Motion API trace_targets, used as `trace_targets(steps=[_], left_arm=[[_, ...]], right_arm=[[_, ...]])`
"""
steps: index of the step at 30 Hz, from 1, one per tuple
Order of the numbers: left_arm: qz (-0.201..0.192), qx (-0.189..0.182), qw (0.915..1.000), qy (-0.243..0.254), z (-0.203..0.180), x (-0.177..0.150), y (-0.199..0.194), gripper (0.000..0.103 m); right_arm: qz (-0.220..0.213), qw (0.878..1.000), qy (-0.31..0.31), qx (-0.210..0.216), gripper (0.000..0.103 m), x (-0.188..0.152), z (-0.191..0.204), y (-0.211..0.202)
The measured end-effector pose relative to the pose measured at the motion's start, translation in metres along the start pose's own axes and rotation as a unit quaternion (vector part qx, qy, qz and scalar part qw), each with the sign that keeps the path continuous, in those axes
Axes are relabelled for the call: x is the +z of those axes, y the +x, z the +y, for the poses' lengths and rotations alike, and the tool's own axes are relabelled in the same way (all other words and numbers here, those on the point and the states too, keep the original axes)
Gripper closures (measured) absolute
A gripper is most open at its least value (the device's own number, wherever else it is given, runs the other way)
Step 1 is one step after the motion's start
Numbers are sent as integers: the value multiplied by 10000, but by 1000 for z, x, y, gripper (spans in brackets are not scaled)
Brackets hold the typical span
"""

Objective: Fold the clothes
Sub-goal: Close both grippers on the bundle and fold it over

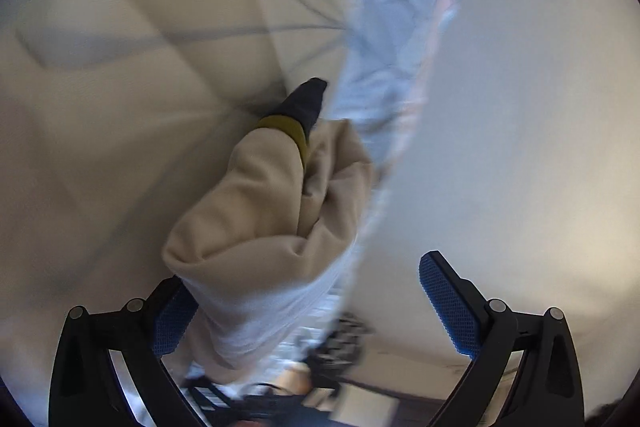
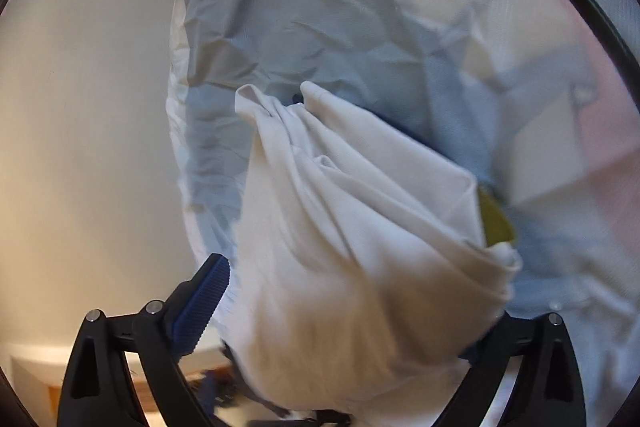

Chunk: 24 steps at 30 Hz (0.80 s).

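A cream garment [image 1: 260, 227] with a yellow band [image 1: 288, 131] and a dark navy cuff [image 1: 308, 99] hangs bunched over the left finger of my left gripper [image 1: 304, 271]. Its jaws stand wide apart and the right pad [image 1: 448, 307] is bare. A thin light blue fabric [image 1: 384, 67] hangs behind it, blurred. In the right wrist view the cream garment [image 2: 340, 227] fills the space between the fingers of my right gripper [image 2: 356, 287] and hides the right finger. The left pad [image 2: 204, 303] shows bare beside the cloth. A yellow patch [image 2: 496, 219] peeks out, with crinkled light blue fabric [image 2: 280, 27] behind.
A pale wall [image 1: 520, 107] fills the right of the left wrist view, and dark blurred objects [image 1: 340, 339] lie low in the frame. The right wrist view has a pale wall [image 2: 80, 107] at left and a pinkish blur [image 2: 560, 7] at upper right.
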<state>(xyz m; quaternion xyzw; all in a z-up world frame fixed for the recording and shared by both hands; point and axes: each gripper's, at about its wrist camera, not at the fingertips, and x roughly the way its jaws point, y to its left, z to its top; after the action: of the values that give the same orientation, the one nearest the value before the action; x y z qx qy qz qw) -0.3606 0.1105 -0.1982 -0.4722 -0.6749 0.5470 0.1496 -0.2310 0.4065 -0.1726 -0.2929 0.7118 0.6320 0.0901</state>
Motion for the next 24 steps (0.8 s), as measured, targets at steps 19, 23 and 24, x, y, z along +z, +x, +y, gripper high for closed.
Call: trace_targets(steps=[19,23,24], left_arm=[[-10,1072,9942,-100,2,-7,4,58],[69,1083,9939,178,1,-17,-6,59],[98,1132,9934,159,6,-21,-11,59]], right_arm=[[-163,9983,-559,-43,77,-24,22,-32],[-120,9988,-469,-49,79,-28,3,-45],[-102,9989,-454,-75,79,-30,-4,-49]])
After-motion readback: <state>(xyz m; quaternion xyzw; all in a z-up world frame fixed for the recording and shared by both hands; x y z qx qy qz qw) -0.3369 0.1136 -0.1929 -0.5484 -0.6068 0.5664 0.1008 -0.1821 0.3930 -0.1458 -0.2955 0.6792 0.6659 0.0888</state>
